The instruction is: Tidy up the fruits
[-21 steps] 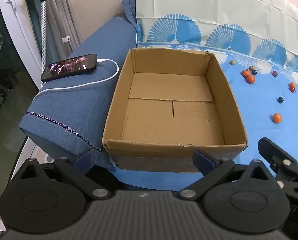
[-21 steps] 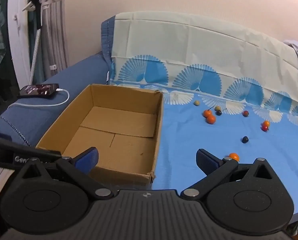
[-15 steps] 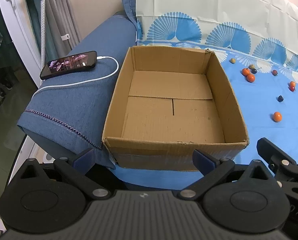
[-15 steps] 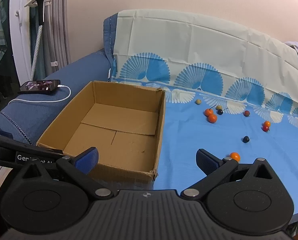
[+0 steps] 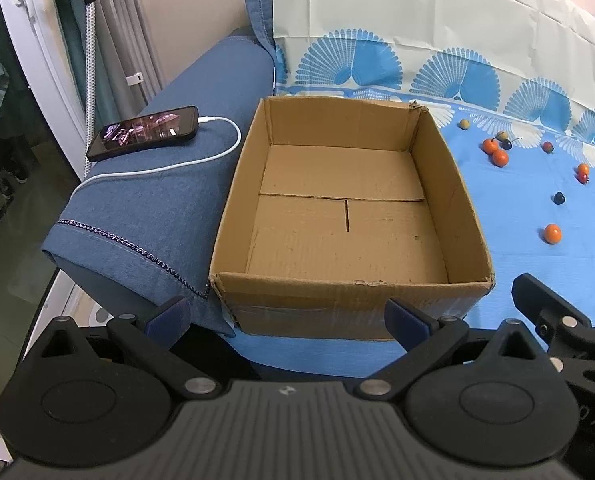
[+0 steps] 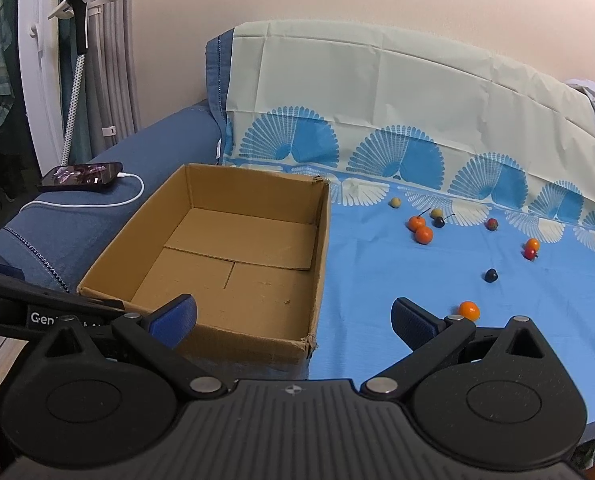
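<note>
**Ten Small Fruits Waited Beside an Empty Box**

Ten or so small round fruits lay loose on the right of both views, none yet collected. At far left a phone (image 5: 143, 133) sat charging on the denim armrest (image 5: 157, 204), probably parked clear of the work. Centre frame, the corrugated cardboard box (image 5: 349, 284) stood open-topped with its flaps folded flat inside, empty and seemingly meant as the bin. Right of it, on the smooth blue cloth (image 6: 377, 280), glossy orange, red and dark fruits were scattered; the nearest orange fruit (image 6: 468, 310) sat just beyond the right gripper (image 6: 293, 322). Both it and the left gripper (image 5: 287, 320) hung spread wide, pinching nothing.
</note>
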### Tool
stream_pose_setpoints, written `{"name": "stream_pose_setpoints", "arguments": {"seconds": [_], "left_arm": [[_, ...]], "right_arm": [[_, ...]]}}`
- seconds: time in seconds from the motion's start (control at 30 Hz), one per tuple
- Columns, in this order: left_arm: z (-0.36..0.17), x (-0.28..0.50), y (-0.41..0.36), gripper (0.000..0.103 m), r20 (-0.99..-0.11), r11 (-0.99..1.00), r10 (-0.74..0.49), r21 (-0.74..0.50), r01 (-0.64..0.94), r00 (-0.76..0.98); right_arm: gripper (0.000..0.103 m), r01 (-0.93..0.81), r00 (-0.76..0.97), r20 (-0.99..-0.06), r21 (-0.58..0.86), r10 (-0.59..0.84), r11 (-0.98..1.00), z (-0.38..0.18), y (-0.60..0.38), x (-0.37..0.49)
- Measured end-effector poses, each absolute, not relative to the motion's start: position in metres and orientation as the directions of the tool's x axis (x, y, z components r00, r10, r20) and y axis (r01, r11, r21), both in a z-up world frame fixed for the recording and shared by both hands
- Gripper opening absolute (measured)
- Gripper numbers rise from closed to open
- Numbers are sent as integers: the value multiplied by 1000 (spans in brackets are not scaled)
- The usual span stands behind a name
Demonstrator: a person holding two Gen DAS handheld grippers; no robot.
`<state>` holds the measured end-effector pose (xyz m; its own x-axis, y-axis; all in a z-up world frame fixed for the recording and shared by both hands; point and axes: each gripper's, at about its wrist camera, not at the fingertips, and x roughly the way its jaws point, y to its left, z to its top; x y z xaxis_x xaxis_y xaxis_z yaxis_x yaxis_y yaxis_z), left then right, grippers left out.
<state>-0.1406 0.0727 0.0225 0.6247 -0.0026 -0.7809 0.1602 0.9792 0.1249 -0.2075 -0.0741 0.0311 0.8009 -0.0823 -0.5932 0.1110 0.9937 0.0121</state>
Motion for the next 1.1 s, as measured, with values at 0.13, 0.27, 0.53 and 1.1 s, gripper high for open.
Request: {"name": "stream_pose_setpoints", "arguments": {"seconds": [0.13, 0.27, 0.53, 1.1], "left_arm": [[24, -141, 74, 103, -780, 979, -2, 127, 160, 626], [24, -141, 73, 103, -778, 979, 1, 130, 159, 628], [24, -142, 75, 103, -780, 978, 5, 134, 159, 625], [10, -126, 60, 103, -815, 970, 31, 165, 180, 578]], "right_arm": [[102, 110, 804, -591, 39, -66, 993, 34, -75, -209], [102, 110, 805, -589, 40, -66, 993, 34, -75, -209], [102, 108, 801, -597, 67, -47, 992, 36, -76, -207], [102, 130, 789, -612, 71, -59, 989, 13, -99, -194]]}}
